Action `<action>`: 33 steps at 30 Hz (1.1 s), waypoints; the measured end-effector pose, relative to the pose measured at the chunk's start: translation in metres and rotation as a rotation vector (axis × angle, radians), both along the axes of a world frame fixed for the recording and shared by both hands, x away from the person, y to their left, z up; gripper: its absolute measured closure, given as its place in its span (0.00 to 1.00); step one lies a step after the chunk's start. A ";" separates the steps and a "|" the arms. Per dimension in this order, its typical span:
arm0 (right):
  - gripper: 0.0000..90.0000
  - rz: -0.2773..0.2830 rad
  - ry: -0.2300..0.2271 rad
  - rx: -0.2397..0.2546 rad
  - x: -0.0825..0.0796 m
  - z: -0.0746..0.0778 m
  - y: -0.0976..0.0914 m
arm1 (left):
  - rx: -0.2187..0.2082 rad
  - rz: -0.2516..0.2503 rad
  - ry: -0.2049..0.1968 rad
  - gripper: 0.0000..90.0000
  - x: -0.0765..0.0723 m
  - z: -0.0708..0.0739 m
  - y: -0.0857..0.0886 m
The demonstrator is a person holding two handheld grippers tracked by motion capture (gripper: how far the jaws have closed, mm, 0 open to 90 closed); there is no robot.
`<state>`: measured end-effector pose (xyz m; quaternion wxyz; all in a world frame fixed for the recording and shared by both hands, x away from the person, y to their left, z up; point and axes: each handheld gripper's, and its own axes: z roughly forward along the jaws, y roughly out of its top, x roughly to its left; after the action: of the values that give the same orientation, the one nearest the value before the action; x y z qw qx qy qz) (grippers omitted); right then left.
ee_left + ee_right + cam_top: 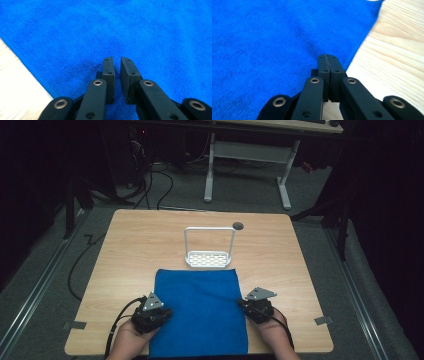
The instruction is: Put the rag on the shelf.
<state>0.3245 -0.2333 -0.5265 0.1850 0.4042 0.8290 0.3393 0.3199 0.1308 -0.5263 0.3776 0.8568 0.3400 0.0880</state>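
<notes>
White rack (209,251) mid-table (130,250); dark disc (238,225) beyond.

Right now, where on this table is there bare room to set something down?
The table is bare along its far edge behind the white rack, and in wide strips left and right of the rack and blue cloth. The near middle is crowded: the cloth, with left tongs and right tongs at its edges.

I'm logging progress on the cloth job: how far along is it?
Early. Done: the blue cloth lies flat on the table, unfolded. In hand: the left hand-held gripper, jaws slightly apart, sits over its left edge; the right hand-held gripper is shut at its right edge. Neither visibly grips it. Left: grasping and handling the cloth; the white rack stands empty.
</notes>
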 end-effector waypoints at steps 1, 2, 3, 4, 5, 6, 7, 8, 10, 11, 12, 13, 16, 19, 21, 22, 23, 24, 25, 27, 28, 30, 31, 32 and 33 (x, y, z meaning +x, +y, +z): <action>1.00 0.000 0.000 0.000 0.000 0.000 0.000 | 0.000 0.000 0.000 0.91 0.000 0.000 0.000; 1.00 -0.017 0.005 0.001 0.001 0.000 -0.006 | -0.014 -0.009 0.010 0.91 0.000 0.000 -0.002; 1.00 -0.017 0.005 0.001 0.001 0.000 -0.006 | -0.014 -0.009 0.010 0.91 0.000 0.000 -0.002; 1.00 -0.022 0.005 -0.002 0.001 0.001 -0.008 | -0.021 -0.016 0.010 0.91 0.000 -0.001 -0.004; 1.00 -0.028 0.007 -0.003 0.000 0.001 -0.012 | -0.024 -0.026 0.010 0.91 0.000 -0.001 -0.006; 1.00 -0.039 0.010 0.000 -0.002 0.001 -0.017 | -0.032 -0.036 0.015 0.91 -0.001 -0.001 -0.008; 1.00 -0.039 0.010 0.000 -0.002 0.001 -0.017 | -0.040 -0.042 0.019 0.91 -0.002 -0.002 -0.010; 1.00 -0.044 0.011 -0.004 -0.004 0.001 -0.022 | -0.043 -0.054 0.008 0.91 -0.003 -0.003 -0.014; 1.00 -0.047 0.012 -0.011 -0.006 0.002 -0.026 | -0.042 -0.063 0.000 0.90 -0.004 -0.003 -0.018; 1.00 -0.043 0.007 -0.015 -0.007 0.002 -0.027 | -0.045 -0.064 -0.003 0.89 -0.004 -0.003 -0.019; 1.00 -0.038 0.005 -0.016 -0.008 0.002 -0.029 | -0.045 -0.064 -0.003 0.88 -0.004 -0.003 -0.019; 1.00 -0.038 0.005 -0.016 -0.008 0.002 -0.029 | -0.049 -0.069 -0.004 0.88 -0.005 -0.003 -0.020; 1.00 -0.039 -0.004 -0.008 -0.011 0.001 -0.033 | -0.049 -0.070 -0.006 0.87 -0.005 -0.003 -0.020; 0.97 -0.044 -0.018 0.029 -0.010 0.002 -0.034 | -0.051 -0.029 -0.036 0.85 -0.006 0.000 -0.013; 0.96 -0.049 -0.031 0.051 -0.010 0.003 -0.035 | -0.064 -0.011 -0.043 0.82 -0.005 0.001 -0.010; 0.93 -0.071 -0.057 0.090 -0.010 0.005 -0.037 | -0.080 0.038 -0.069 0.80 -0.003 0.003 -0.002; 0.93 -0.071 -0.057 0.090 -0.010 0.005 -0.037 | -0.080 0.038 -0.069 0.79 -0.003 0.003 -0.002; 0.91 -0.085 -0.070 0.115 -0.009 0.005 -0.039 | -0.096 0.087 -0.071 0.79 0.003 0.003 0.006; 0.91 -0.085 -0.070 0.115 -0.009 0.005 -0.039 | -0.096 0.087 -0.071 0.79 0.003 0.003 0.006; 0.89 -0.083 -0.067 0.130 -0.007 0.005 -0.039 | -0.107 0.130 -0.069 0.78 0.010 0.002 0.012; 0.88 -0.072 -0.075 0.127 -0.006 0.005 -0.038 | -0.099 0.160 -0.070 0.78 0.016 0.001 0.014; 0.87 -0.067 -0.081 0.127 -0.007 0.006 -0.036 | -0.099 0.191 -0.075 0.78 0.023 -0.001 0.015; 0.87 -0.067 -0.081 0.127 -0.007 0.006 -0.036 | -0.099 0.191 -0.075 0.78 0.023 -0.001 0.015; 0.86 -0.061 -0.083 0.125 -0.006 0.006 -0.035 | -0.106 0.208 -0.068 0.78 0.028 -0.002 0.017; 0.86 -0.056 -0.082 0.120 -0.007 0.006 -0.034 | -0.105 0.221 -0.062 0.80 0.032 -0.004 0.018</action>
<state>0.3178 -0.2676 -0.5205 0.2035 0.4235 0.7872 0.3994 0.3515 0.1484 -0.5307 0.4200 0.7902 0.4246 0.1374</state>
